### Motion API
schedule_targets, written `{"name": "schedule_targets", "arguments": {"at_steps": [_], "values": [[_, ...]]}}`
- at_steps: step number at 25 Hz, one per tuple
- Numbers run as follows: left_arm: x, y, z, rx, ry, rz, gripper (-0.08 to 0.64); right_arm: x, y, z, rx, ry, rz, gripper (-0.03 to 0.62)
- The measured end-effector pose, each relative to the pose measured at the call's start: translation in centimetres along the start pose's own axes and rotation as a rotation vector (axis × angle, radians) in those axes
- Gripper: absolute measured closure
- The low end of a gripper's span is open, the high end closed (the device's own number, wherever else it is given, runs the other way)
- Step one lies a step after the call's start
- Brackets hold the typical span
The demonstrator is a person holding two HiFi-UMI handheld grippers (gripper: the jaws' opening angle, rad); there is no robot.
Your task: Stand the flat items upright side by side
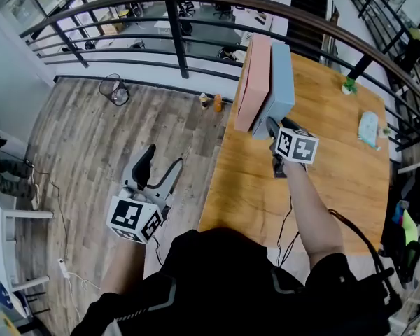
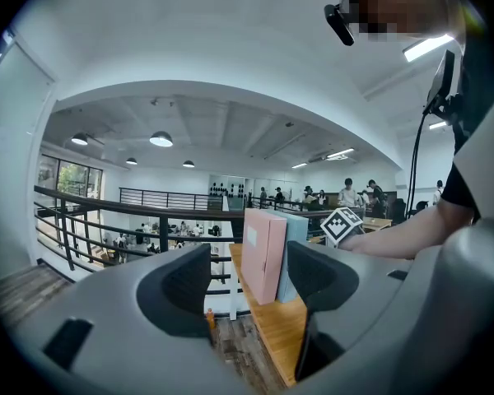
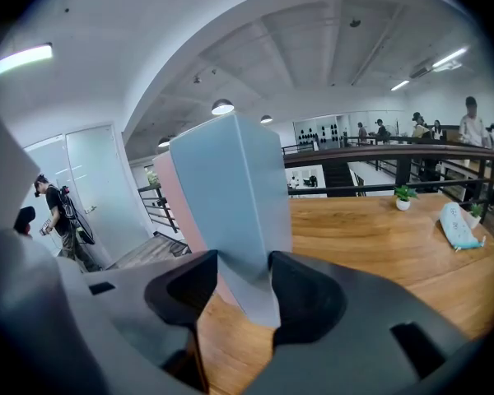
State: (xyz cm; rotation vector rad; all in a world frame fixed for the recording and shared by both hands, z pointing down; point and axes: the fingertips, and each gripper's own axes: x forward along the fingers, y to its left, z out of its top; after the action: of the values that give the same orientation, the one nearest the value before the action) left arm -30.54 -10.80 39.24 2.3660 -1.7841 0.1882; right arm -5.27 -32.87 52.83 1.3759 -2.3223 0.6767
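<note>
Two flat boxes stand upright side by side near the far left edge of the wooden table (image 1: 336,180): a pink box (image 1: 253,82) and, touching its right face, a blue box (image 1: 281,82). My right gripper (image 1: 270,127) is shut on the blue box's near lower edge. In the right gripper view the blue box (image 3: 230,196) fills the gap between the pads, with the pink box (image 3: 179,212) behind it. My left gripper (image 1: 161,163) hangs off the table over the floor, open and empty. In the left gripper view, both boxes (image 2: 263,253) are framed between its jaws.
A dark railing (image 1: 175,33) curves round the table's far side. On the table stand a small potted plant (image 1: 348,85) at the far right and a pale blue object (image 1: 368,128) near the right edge. Two small bottles (image 1: 210,101) stand on the wooden floor.
</note>
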Motion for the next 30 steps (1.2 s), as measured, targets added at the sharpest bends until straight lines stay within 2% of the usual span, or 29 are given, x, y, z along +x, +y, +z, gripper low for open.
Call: {"name": "schedule_targets", "arguments": {"at_steps": [14, 20, 26, 30], "values": [[-1.0, 1.0, 0.2, -0.016, -0.01, 0.035, 0.253, 2.4, 0.6, 1.0, -0.021, 0.021, -0.005, 0.376], [-1.3, 0.5, 0.7, -0.024, -0.017, 0.019, 0.253, 2.0, 0.3, 0.5, -0.029, 0.028, -0.009, 0.371], [-0.2, 0.6, 2.0, -0.005, -0.041, 0.008, 0.253, -1.1, 0.6, 2.2, -0.045, -0.036, 0.018, 0.348], [1.2, -0.7, 3.7, 0.012, -0.072, -0.024, 0.253, -6.0, 0.4, 4.6, -0.06, -0.12, 0.039, 0.336]]}}
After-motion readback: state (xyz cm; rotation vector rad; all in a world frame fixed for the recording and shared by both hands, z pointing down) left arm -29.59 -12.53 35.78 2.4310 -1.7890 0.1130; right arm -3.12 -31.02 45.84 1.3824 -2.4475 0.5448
